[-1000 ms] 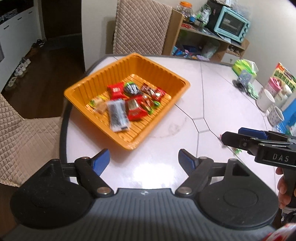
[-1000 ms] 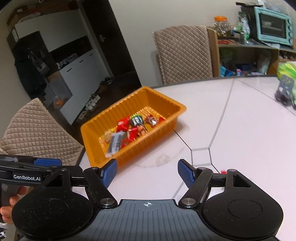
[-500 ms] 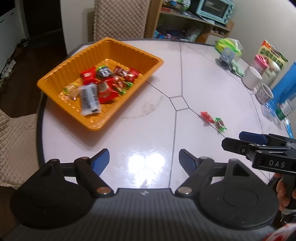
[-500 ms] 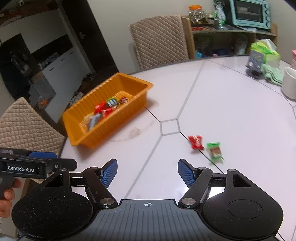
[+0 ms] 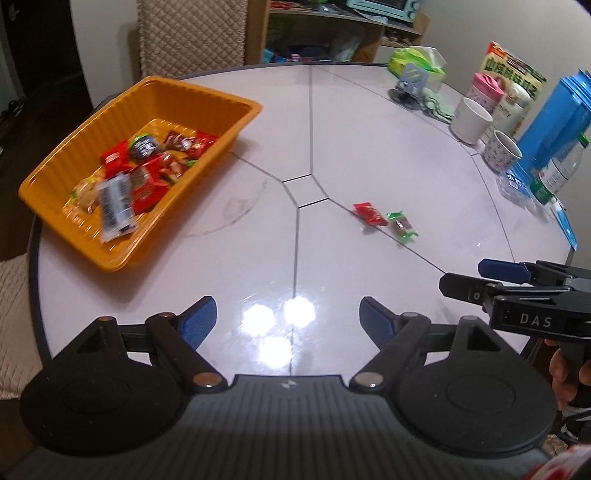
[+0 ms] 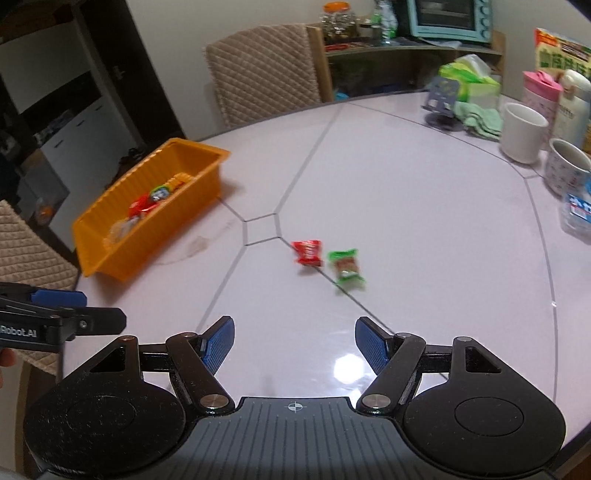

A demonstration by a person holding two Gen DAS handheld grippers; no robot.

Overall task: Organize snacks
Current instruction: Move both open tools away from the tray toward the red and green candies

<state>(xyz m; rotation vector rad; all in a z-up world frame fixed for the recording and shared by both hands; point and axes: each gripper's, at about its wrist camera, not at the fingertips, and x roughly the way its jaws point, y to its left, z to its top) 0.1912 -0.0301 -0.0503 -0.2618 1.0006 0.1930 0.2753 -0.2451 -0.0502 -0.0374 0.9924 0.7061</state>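
Observation:
An orange tray (image 5: 55, 162) (image 6: 122, 254) holds several wrapped snacks at the table's left. A red snack packet (image 5: 369, 213) (image 6: 307, 252) and a green snack packet (image 5: 402, 225) (image 6: 346, 266) lie loose on the white table, right of the centre. My left gripper (image 5: 288, 319) is open and empty near the front edge. My right gripper (image 6: 294, 339) is open and empty, pointing at the two loose packets from a short distance. It also shows side-on in the left wrist view (image 5: 465, 278).
Cups (image 5: 471, 120) (image 6: 522, 131), a pink tumbler (image 6: 539, 92), a blue box (image 5: 557, 122), a water bottle (image 5: 557, 173) and a green tissue pack (image 5: 417, 61) crowd the table's right side. A quilted chair (image 6: 262, 70) and a shelf with a toaster oven (image 6: 448, 18) stand behind.
Both grippers have pulled back and turned right, away from the orange tray. The two loose packets have come into view. Both stay open.

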